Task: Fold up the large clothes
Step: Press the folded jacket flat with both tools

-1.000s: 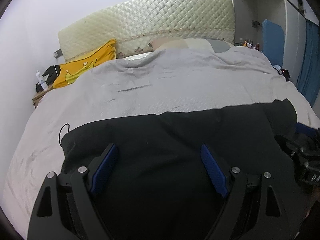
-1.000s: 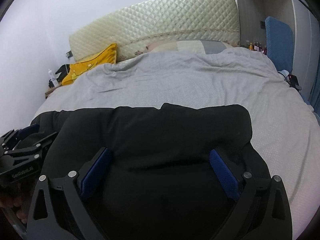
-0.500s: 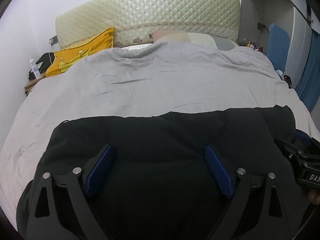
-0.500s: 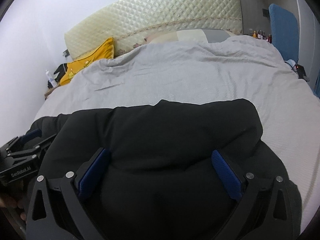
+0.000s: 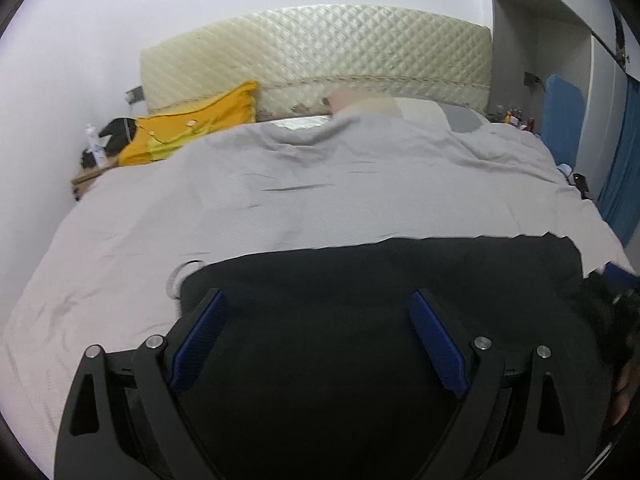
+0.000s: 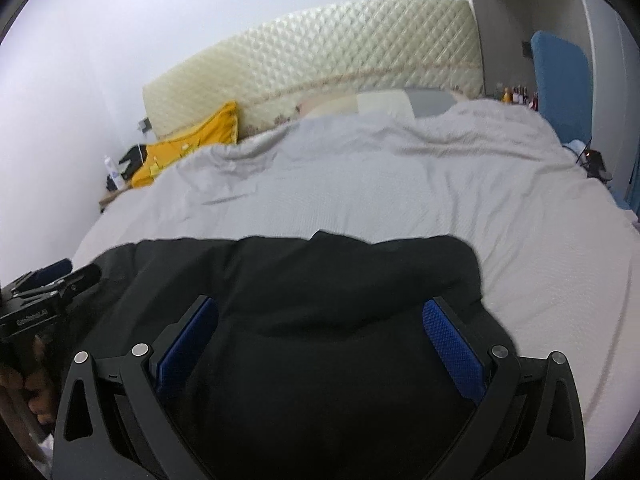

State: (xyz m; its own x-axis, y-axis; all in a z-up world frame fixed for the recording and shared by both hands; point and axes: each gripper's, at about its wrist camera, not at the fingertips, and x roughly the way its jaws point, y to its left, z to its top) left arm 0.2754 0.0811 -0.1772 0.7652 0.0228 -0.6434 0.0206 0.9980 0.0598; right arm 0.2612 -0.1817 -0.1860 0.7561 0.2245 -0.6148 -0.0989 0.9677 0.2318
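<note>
A large black garment [image 5: 380,280] lies bunched at the near end of a bed with a grey cover [image 5: 320,184]. It also shows in the right wrist view [image 6: 320,280]. My left gripper [image 5: 318,336] is open, its blue pads wide apart above the garment's left part. My right gripper [image 6: 320,340] is open above the garment's right part, holding nothing. The left gripper [image 6: 44,292] shows at the left edge of the right wrist view. A white drawstring loop [image 5: 180,276] pokes out at the garment's left corner.
A quilted cream headboard [image 5: 320,60] stands at the far end. A yellow pillow [image 5: 192,128] lies at the far left beside a nightstand with a bottle [image 5: 94,148]. A blue chair [image 5: 562,120] and blue curtain [image 5: 624,176] stand to the right.
Both grippers have shifted and tilted slightly over the garment. The garment's far edge now lies straighter, and the drawstring loop shows at its left corner. Both grippers stay open.
</note>
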